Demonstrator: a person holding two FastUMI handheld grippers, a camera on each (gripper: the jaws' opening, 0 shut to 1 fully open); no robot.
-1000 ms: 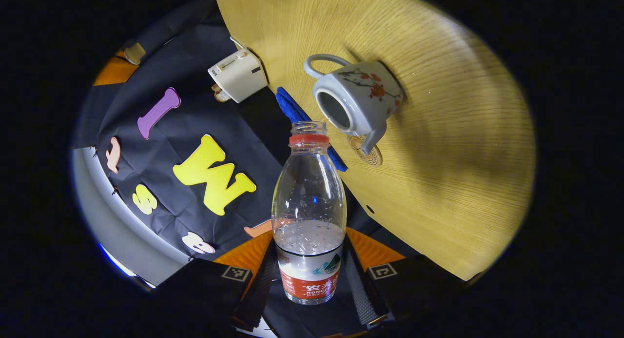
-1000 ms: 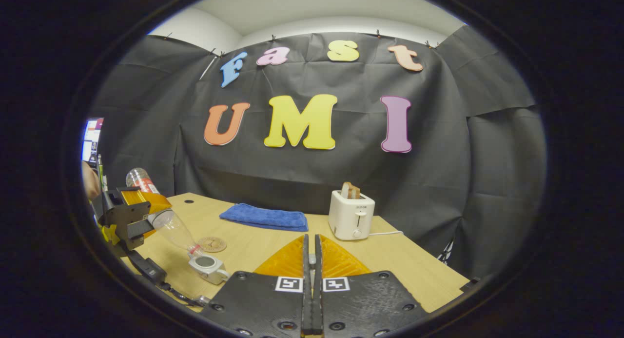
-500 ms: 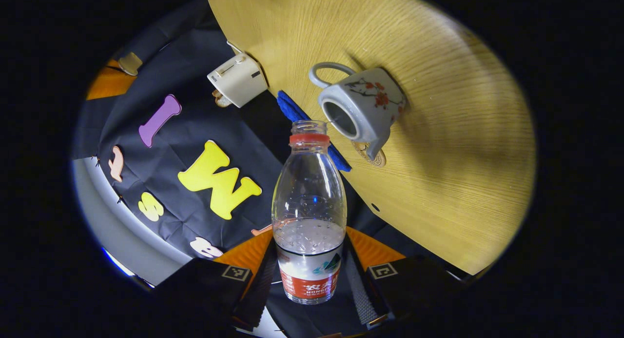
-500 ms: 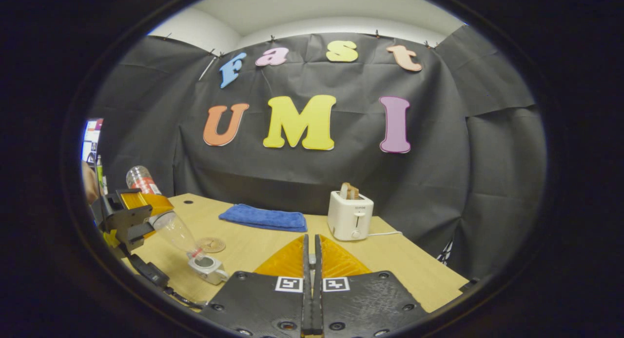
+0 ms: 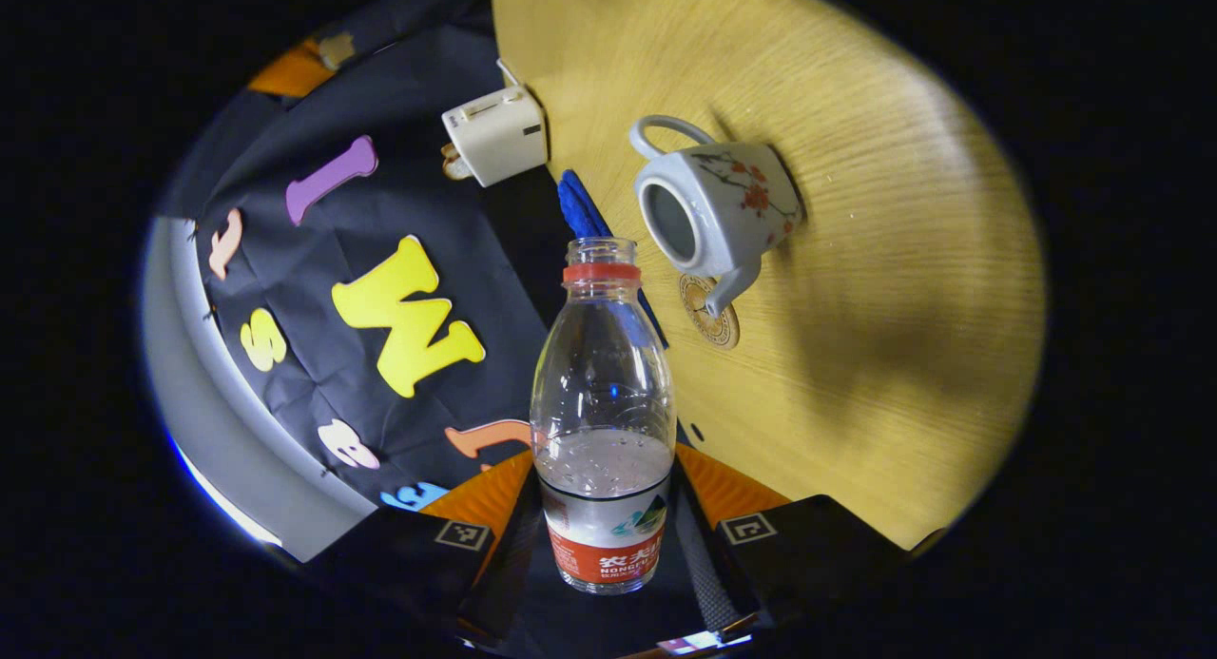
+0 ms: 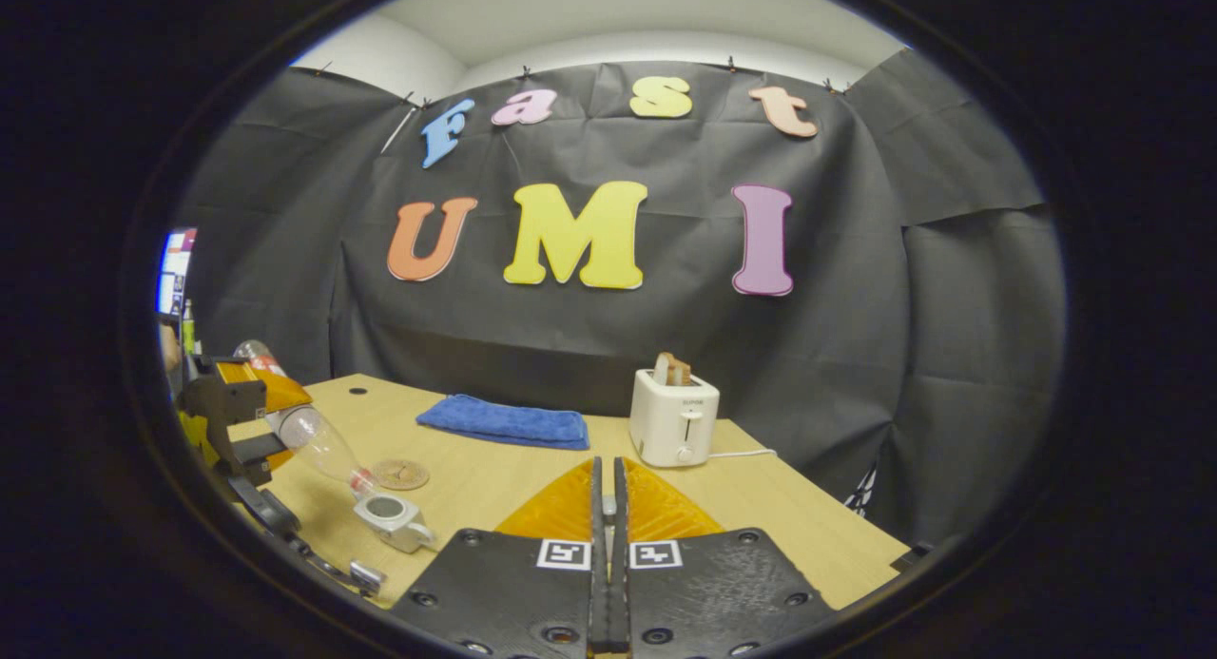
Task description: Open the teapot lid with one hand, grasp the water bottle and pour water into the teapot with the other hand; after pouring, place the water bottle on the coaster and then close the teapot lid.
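Left gripper [image 5: 608, 545] tilts bottle [image 5: 603, 421] above open teapot [image 5: 715, 210]

One water bottle [image 5: 603, 421], teapot [image 5: 715, 203], coaster [image 5: 709, 309], cloth [image 6: 504, 421] (perhaps folded), toaster [image 6: 673, 416].

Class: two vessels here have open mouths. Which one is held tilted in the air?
The water bottle, gripped by the left gripper and tipped mouth-down. The teapot stands upright on the table.
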